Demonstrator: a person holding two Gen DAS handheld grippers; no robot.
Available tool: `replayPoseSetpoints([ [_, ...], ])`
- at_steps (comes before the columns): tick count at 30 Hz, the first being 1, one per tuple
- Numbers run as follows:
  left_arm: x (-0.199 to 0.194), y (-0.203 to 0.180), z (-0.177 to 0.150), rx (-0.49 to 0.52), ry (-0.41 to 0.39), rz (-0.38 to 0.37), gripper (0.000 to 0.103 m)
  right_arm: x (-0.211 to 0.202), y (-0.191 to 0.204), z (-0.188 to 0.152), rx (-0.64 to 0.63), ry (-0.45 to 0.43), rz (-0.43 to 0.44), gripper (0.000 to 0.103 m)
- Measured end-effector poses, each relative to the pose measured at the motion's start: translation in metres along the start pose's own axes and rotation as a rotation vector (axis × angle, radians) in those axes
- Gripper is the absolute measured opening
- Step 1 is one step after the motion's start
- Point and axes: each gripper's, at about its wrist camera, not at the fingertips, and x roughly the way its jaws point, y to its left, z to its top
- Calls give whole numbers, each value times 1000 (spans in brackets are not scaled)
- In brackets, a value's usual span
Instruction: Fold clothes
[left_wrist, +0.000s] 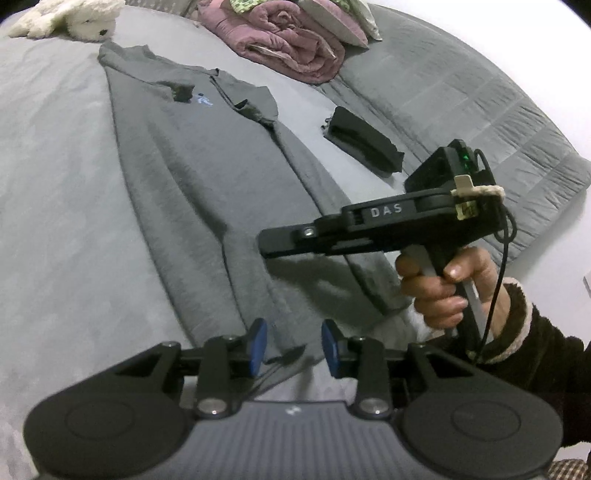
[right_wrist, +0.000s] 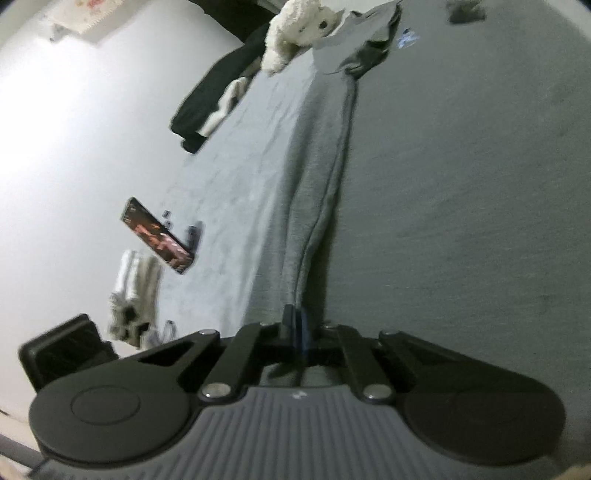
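A grey T-shirt (left_wrist: 192, 166) lies lengthwise on the grey bed, collar at the far end, its sides folded inward. My left gripper (left_wrist: 294, 345) hangs open over the shirt's near hem, blue pads apart and not pressing the cloth. A hand (left_wrist: 436, 288) holds my right gripper (left_wrist: 264, 243) above the shirt's right side. In the right wrist view that right gripper (right_wrist: 295, 321) is shut, and a raised fold of the T-shirt (right_wrist: 461, 184) runs straight into its closed pads.
At the head of the bed sit a white plush toy (left_wrist: 74, 22) and a rolled purple comforter (left_wrist: 288, 40). A folded black garment (left_wrist: 362, 140) lies right of the shirt, beside a grey quilt (left_wrist: 461, 110). A phone (right_wrist: 159, 236) and black clothes (right_wrist: 214, 96) lie on the sheet.
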Motion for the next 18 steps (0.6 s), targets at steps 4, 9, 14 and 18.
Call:
replayPoseSetpoints([
  [4, -12, 6, -8, -9, -8, 6, 35, -11, -15, 1, 34, -4, -22, 6],
  [9, -30, 10, -9, -37, -92, -58, 43, -15, -18, -4, 81, 22, 35, 15],
  [14, -29, 17, -6, -69, -106, 15, 44, -7, -1, -3, 47, 28, 68, 47],
  [18, -23, 24, -2, -108, -91, 85, 44, 1, 13, -5, -8, 52, 75, 47],
])
